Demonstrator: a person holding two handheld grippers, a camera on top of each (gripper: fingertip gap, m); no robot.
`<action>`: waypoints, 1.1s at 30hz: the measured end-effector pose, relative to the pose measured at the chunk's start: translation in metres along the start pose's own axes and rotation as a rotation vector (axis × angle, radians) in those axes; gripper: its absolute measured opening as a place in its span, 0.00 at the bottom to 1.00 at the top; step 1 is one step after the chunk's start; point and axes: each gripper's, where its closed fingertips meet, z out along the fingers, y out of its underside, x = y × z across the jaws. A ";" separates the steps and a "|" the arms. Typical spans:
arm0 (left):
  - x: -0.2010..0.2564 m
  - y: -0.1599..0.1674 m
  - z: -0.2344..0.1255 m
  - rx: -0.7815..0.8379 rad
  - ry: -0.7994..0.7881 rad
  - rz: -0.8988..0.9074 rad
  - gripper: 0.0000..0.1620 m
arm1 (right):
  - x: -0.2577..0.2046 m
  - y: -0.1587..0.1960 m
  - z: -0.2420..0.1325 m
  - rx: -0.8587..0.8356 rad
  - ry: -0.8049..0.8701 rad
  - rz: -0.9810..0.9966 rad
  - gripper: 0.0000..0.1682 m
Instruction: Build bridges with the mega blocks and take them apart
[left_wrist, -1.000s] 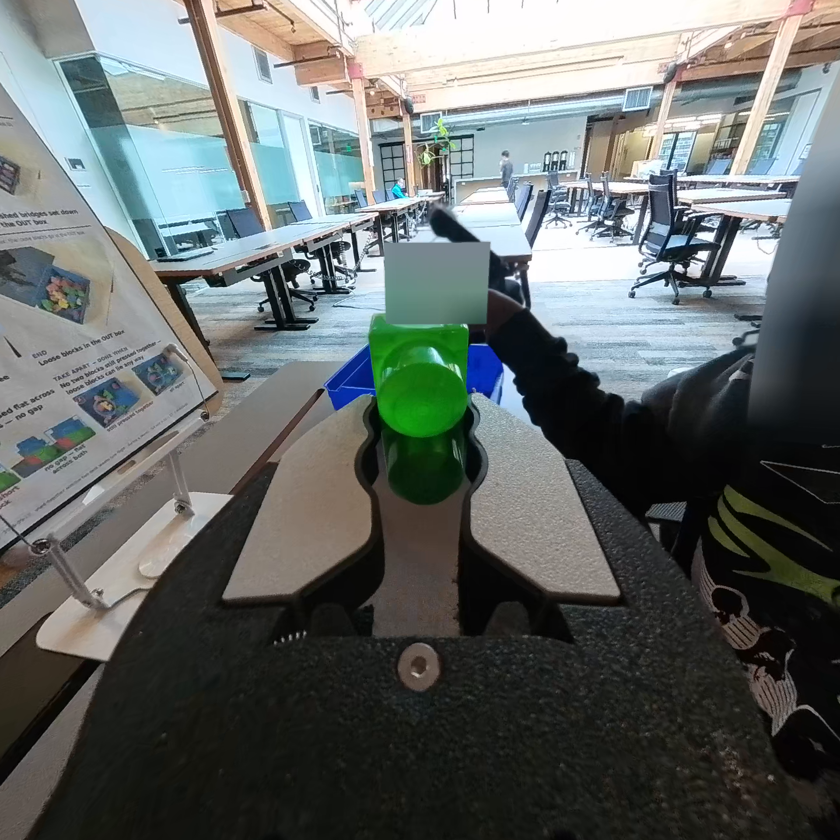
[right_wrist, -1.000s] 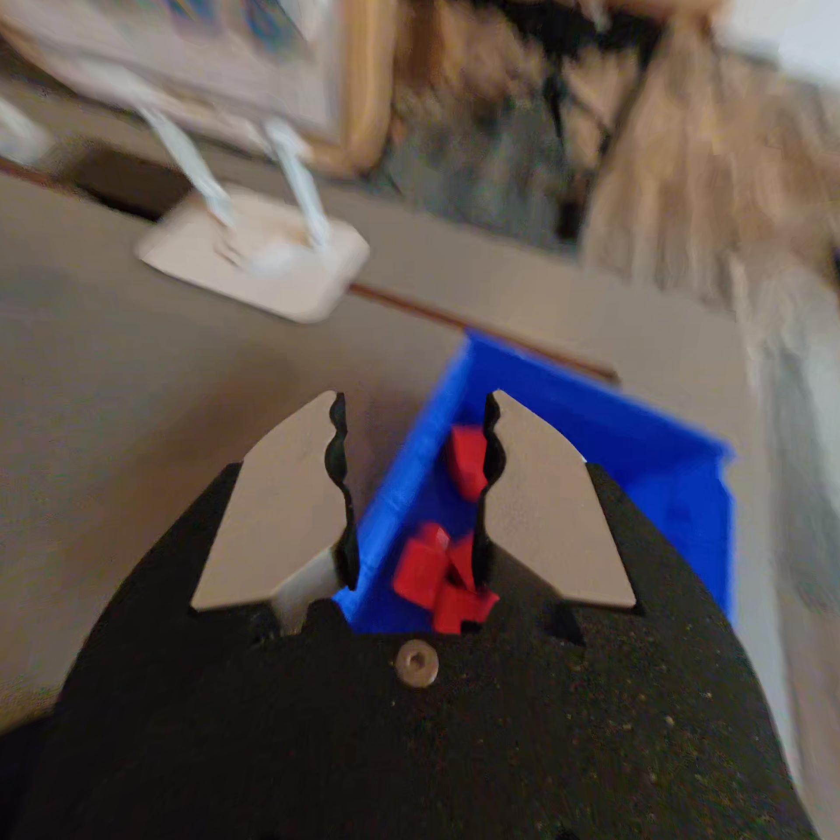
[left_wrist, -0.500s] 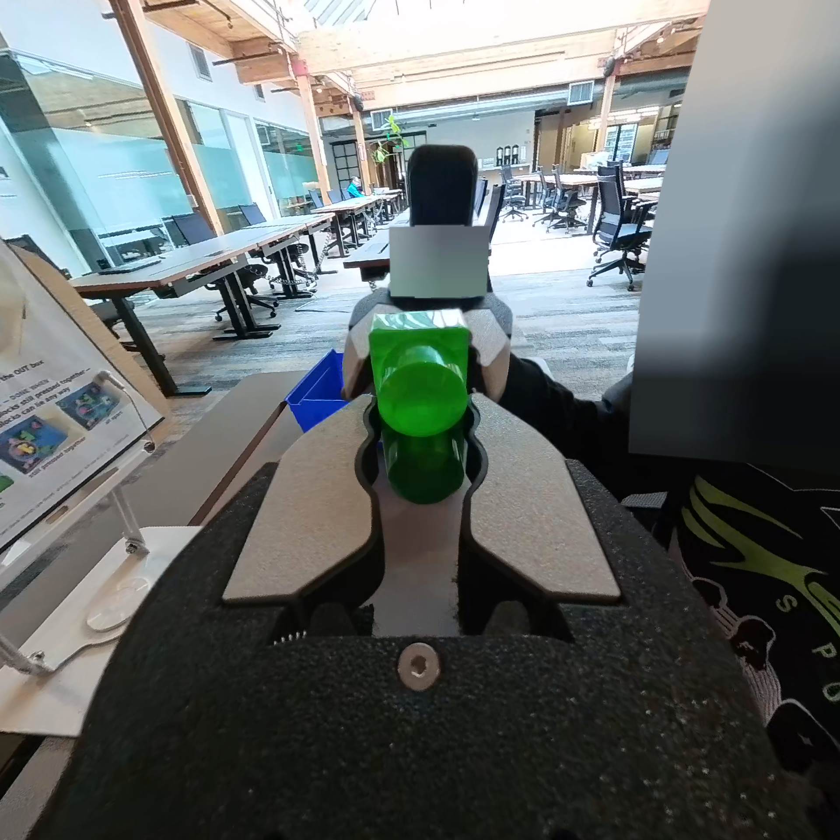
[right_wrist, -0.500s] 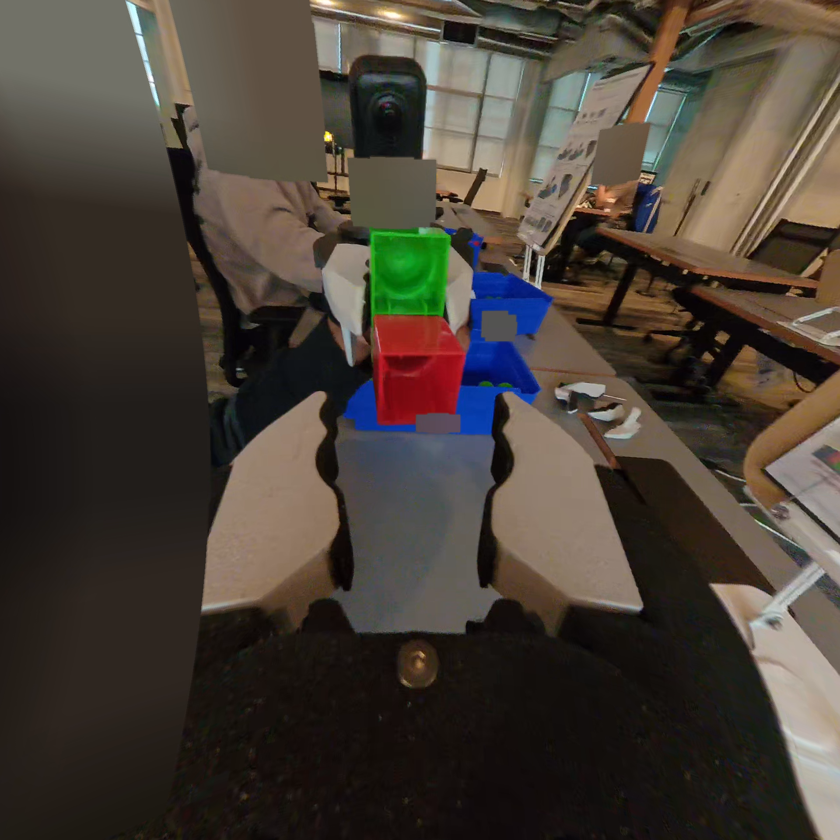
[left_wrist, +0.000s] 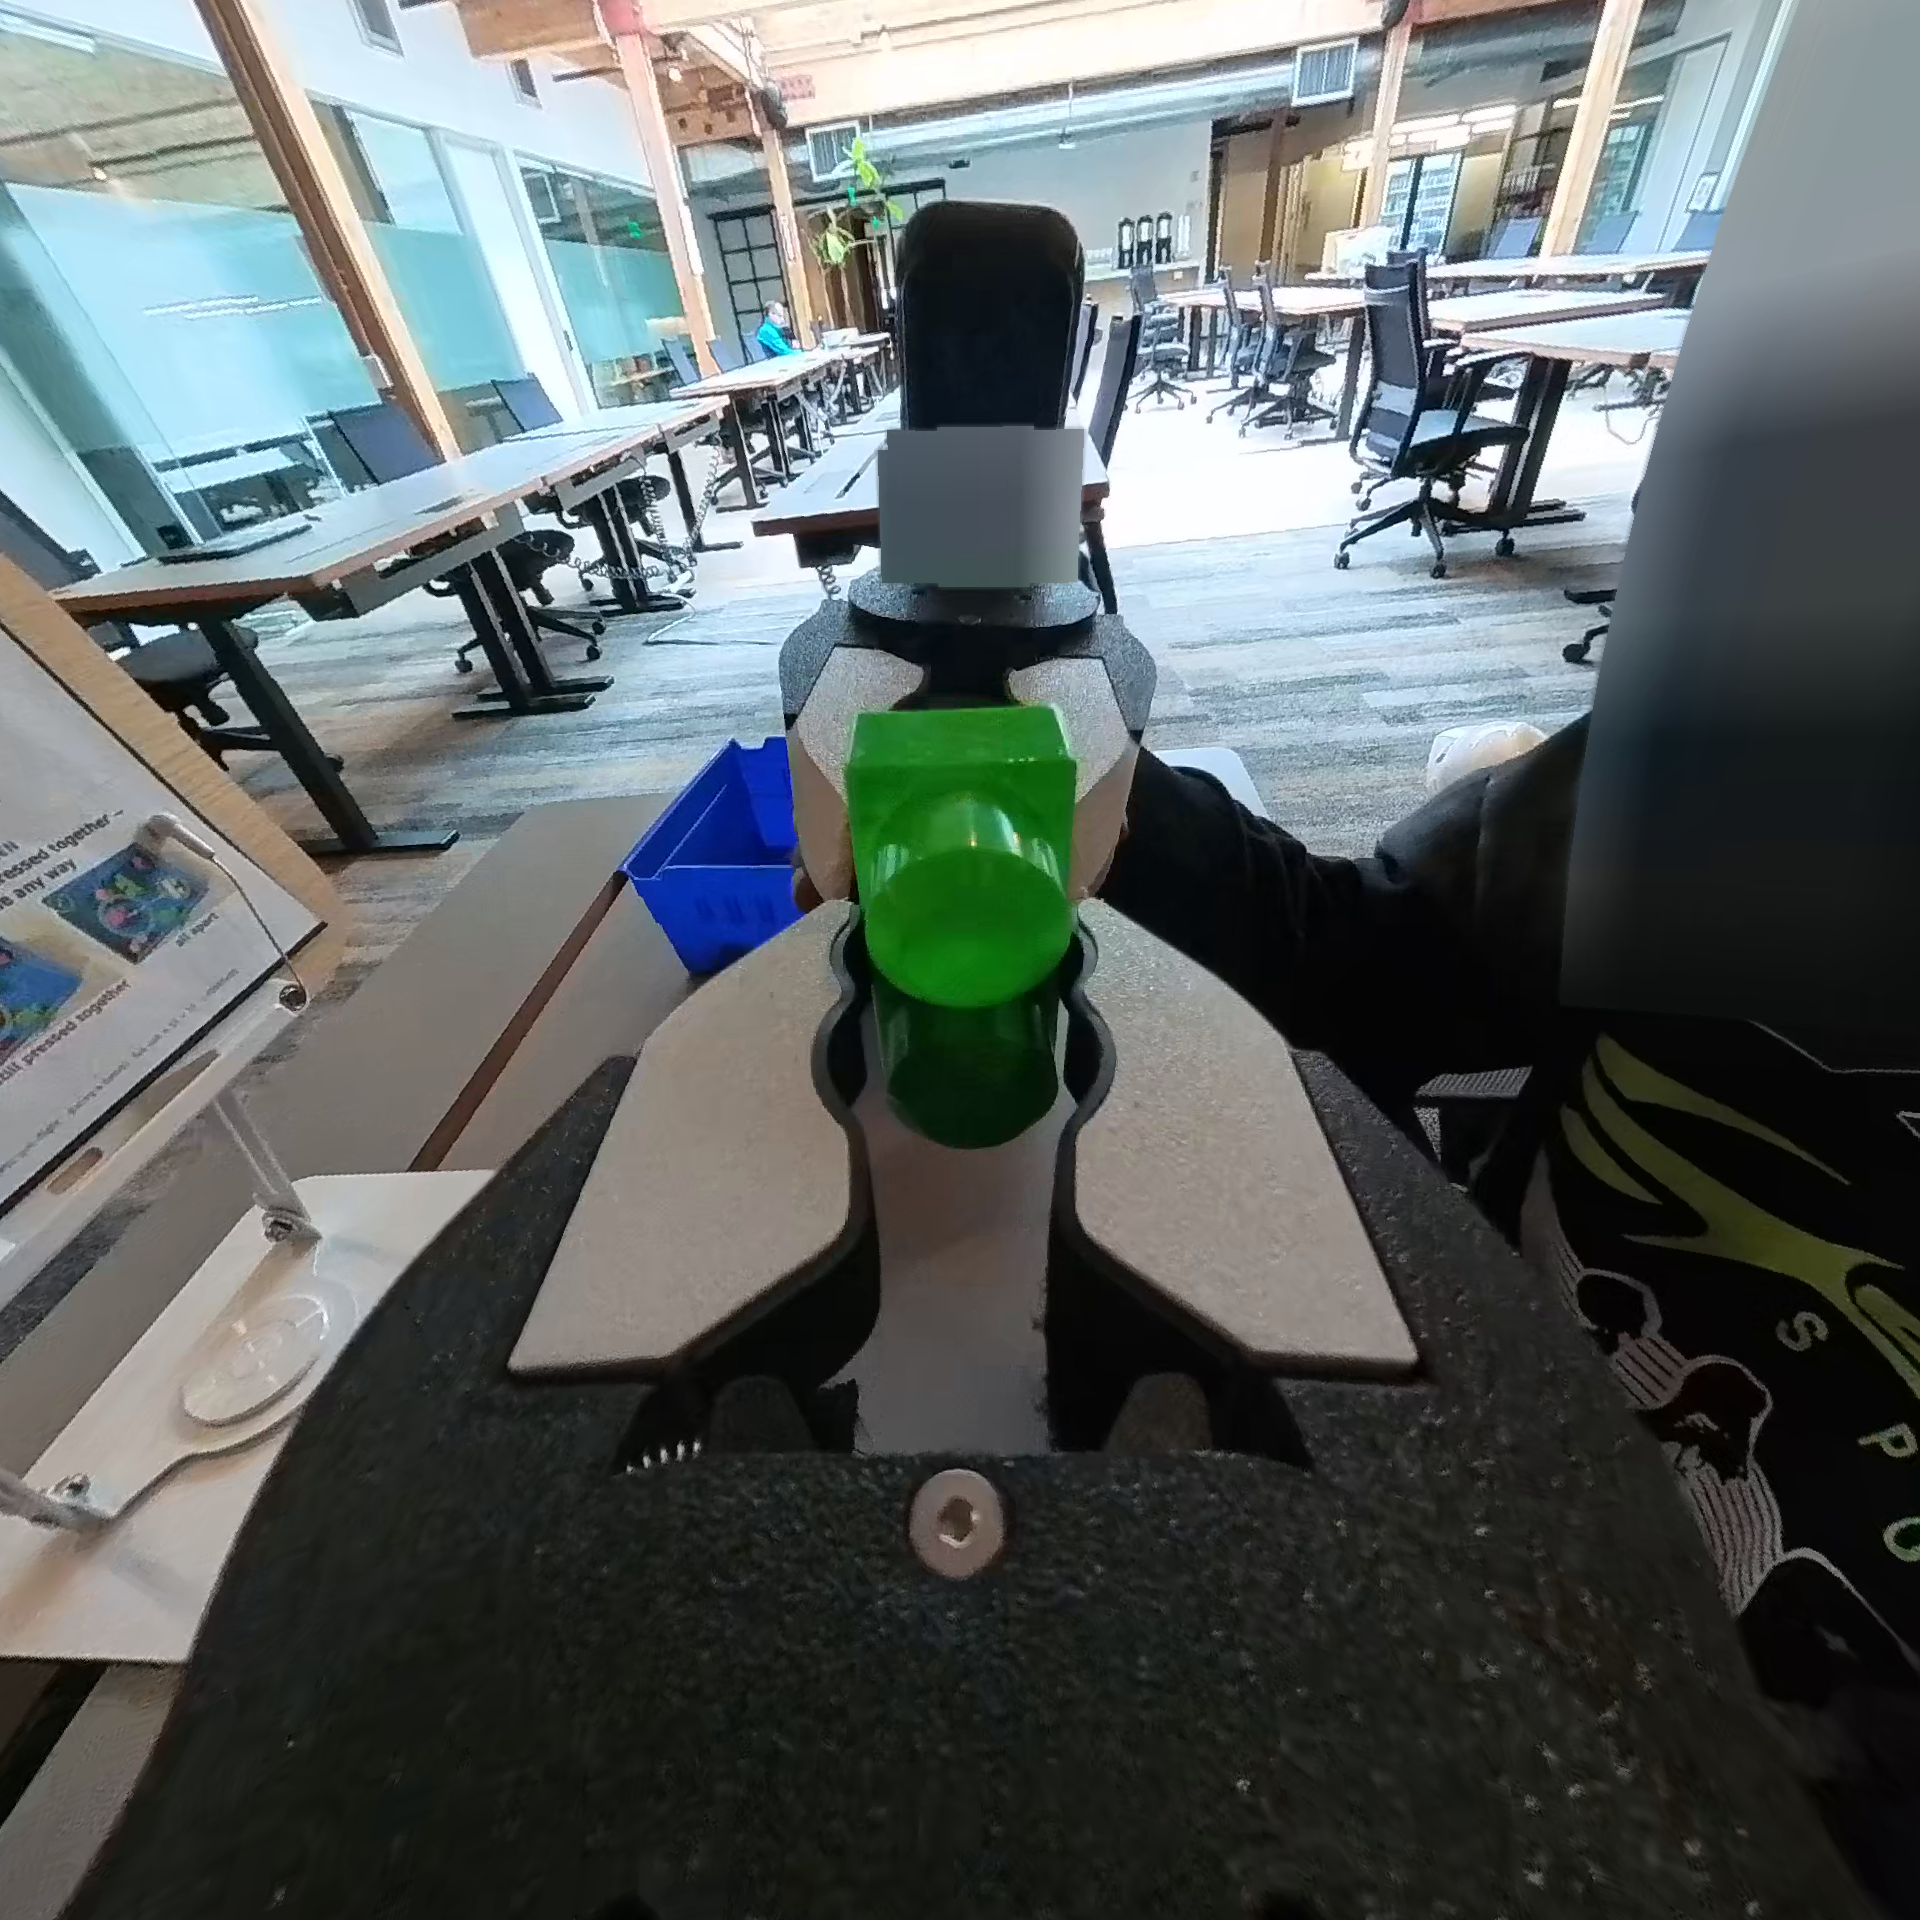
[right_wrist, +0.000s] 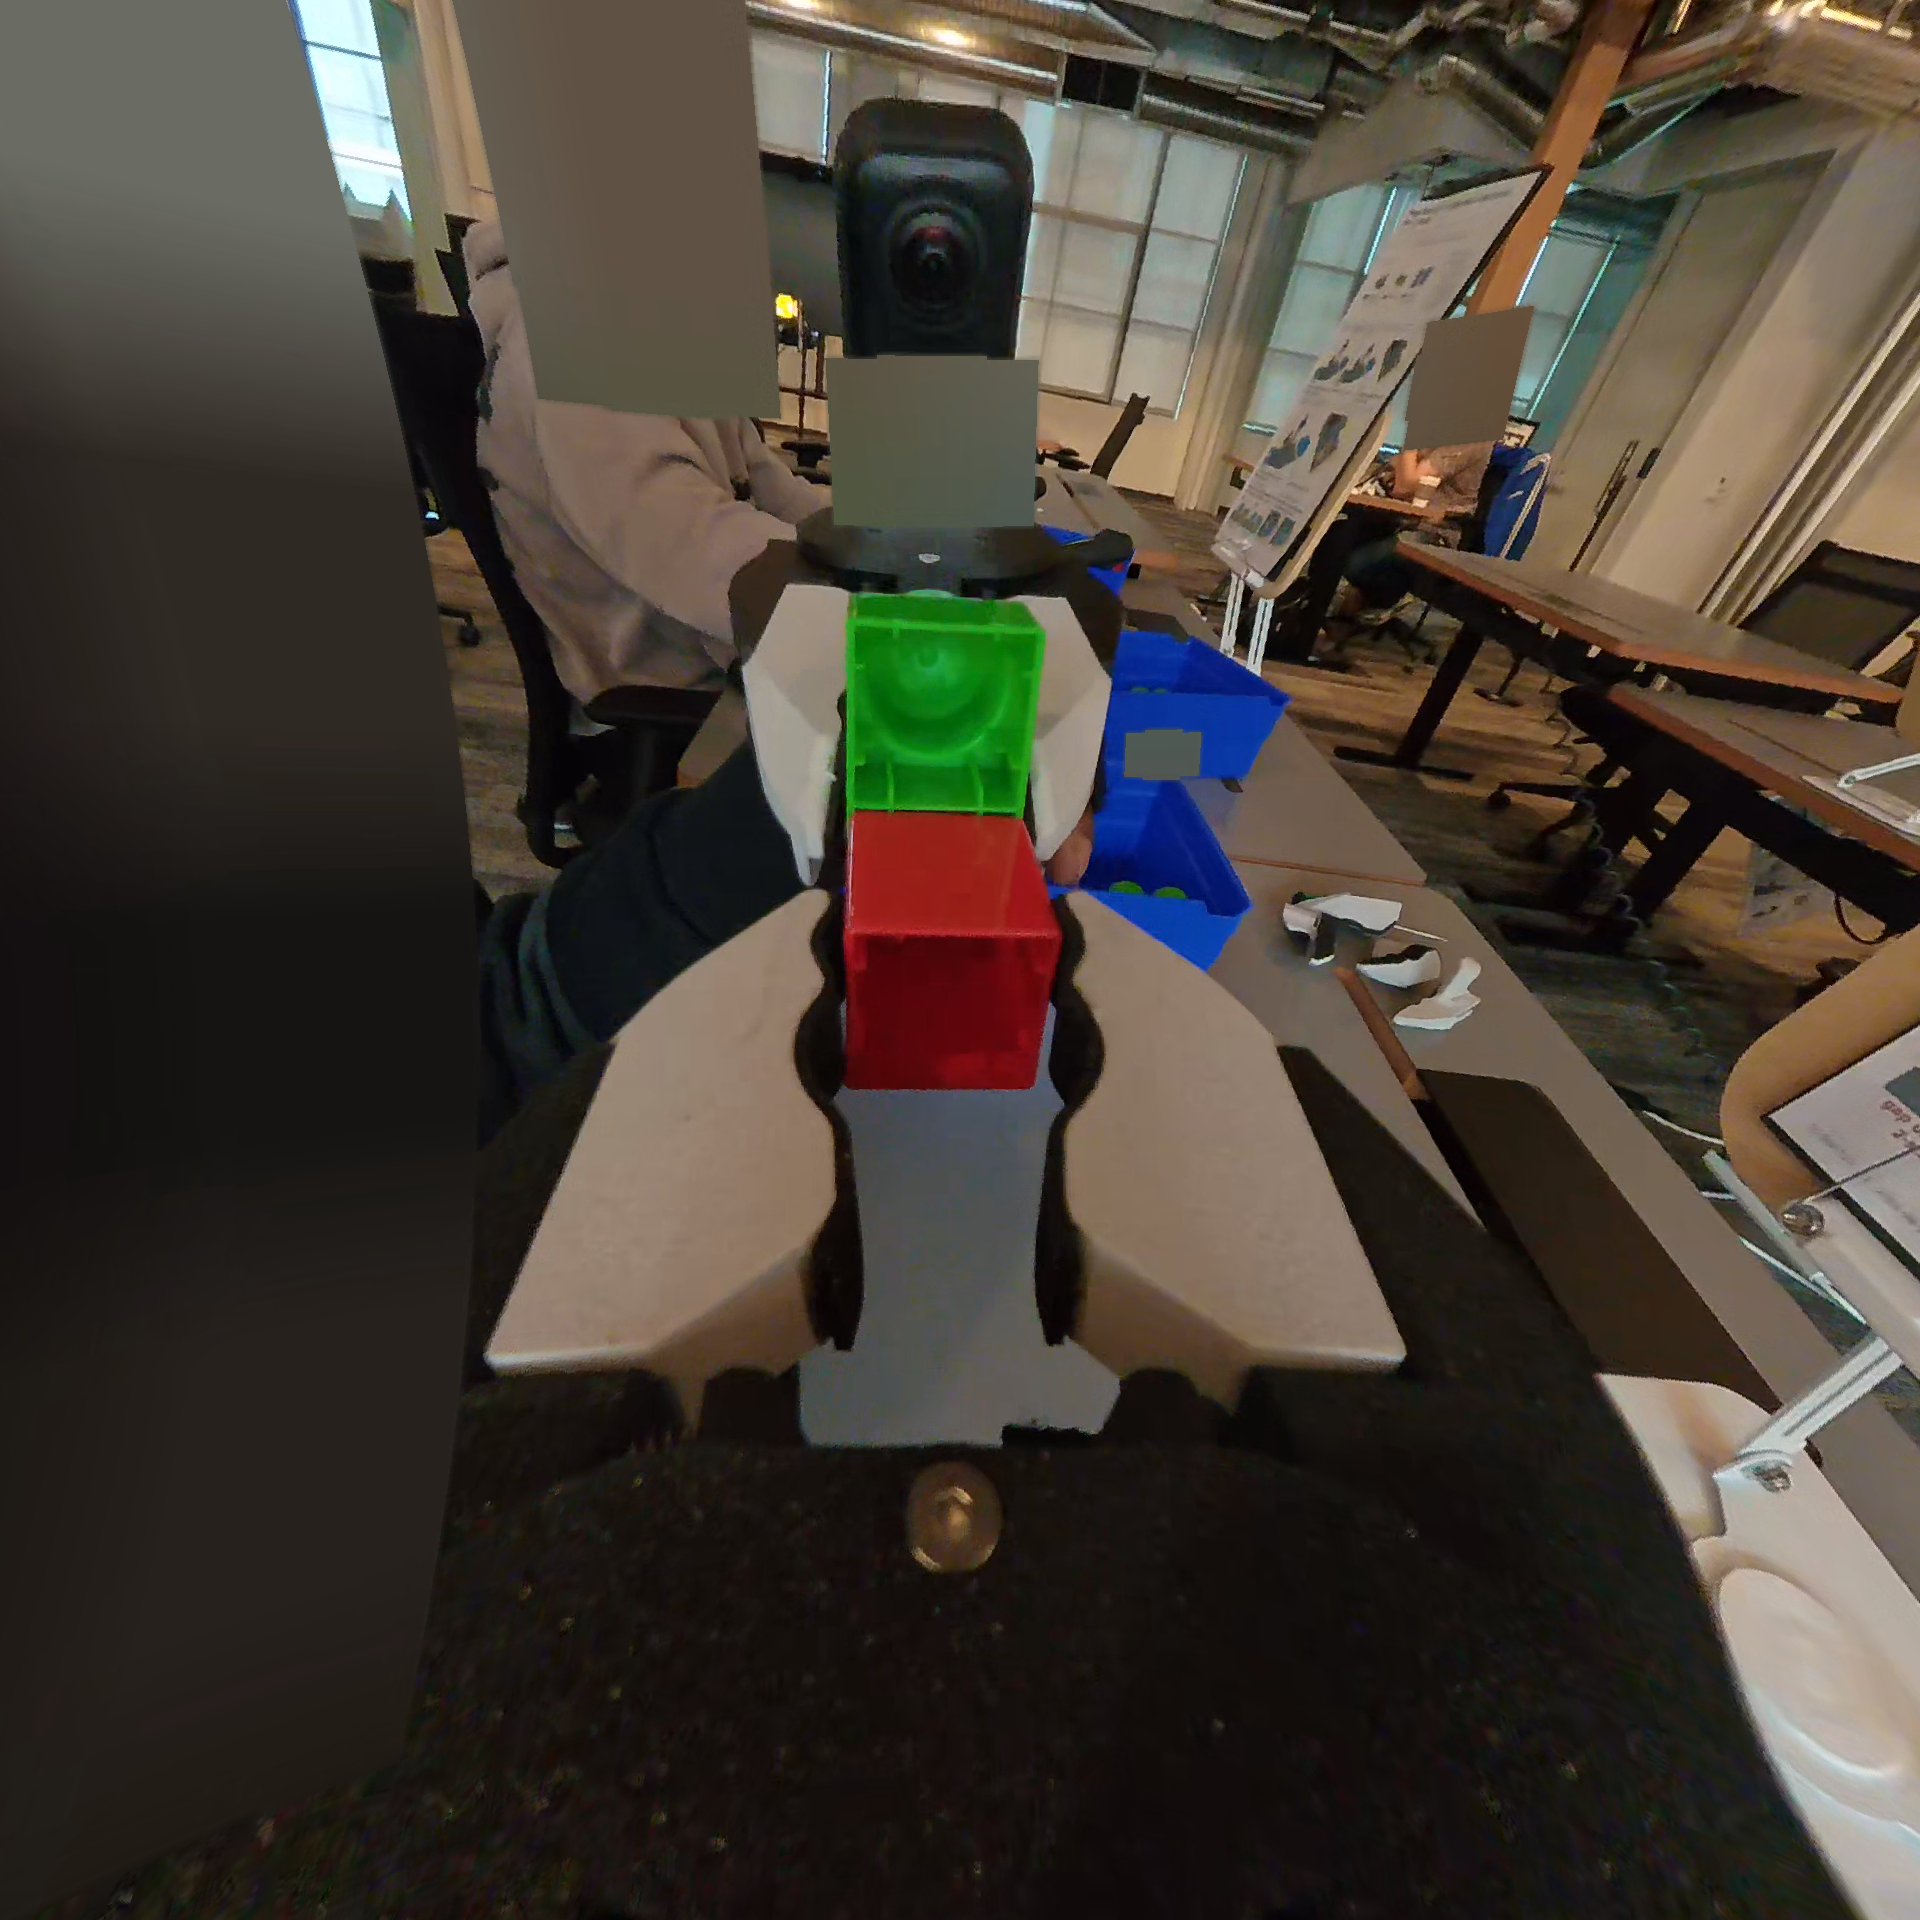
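Observation:
My left gripper (left_wrist: 961, 935) is shut on a green block (left_wrist: 961, 831), gripping its round stud end, held up in the air. My right gripper (right_wrist: 945, 925) faces it, and its fingertips press both sides of a red block (right_wrist: 940, 956). The red block sits right under the green block (right_wrist: 940, 707) and touches it; the green block's hollow underside faces me between the left gripper's white fingers (right_wrist: 790, 707). In the left wrist view the right gripper's fingers (left_wrist: 821, 790) show behind the green block. The red block is hidden there.
A blue bin (left_wrist: 717, 883) stands on the grey table behind the blocks. Two more blue bins (right_wrist: 1184, 707) and white loose parts (right_wrist: 1351, 935) lie on the table (right_wrist: 1299, 1039). An instruction board on a white stand (left_wrist: 239, 1351) is at the left. A person in a grey hoodie (right_wrist: 623, 540) sits behind. Left and right tips are no more than a few centimetres apart.
My right gripper swung up from the blue bin of red blocks, moved in toward the left gripper and closed on the red block. The left gripper turned slightly, still holding the green block.

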 end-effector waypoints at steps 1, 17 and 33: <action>0.000 0.001 0.000 -0.005 0.000 -0.001 0.22 | 0.000 0.001 0.000 -0.003 -0.001 0.003 0.21; -0.021 -0.012 -0.061 0.093 -0.160 -0.033 0.22 | 0.078 0.037 -0.172 -0.338 0.650 -0.086 0.21; -0.019 -0.004 -0.040 0.033 -0.141 -0.009 0.22 | 0.106 0.276 -0.376 -0.947 1.128 0.680 0.22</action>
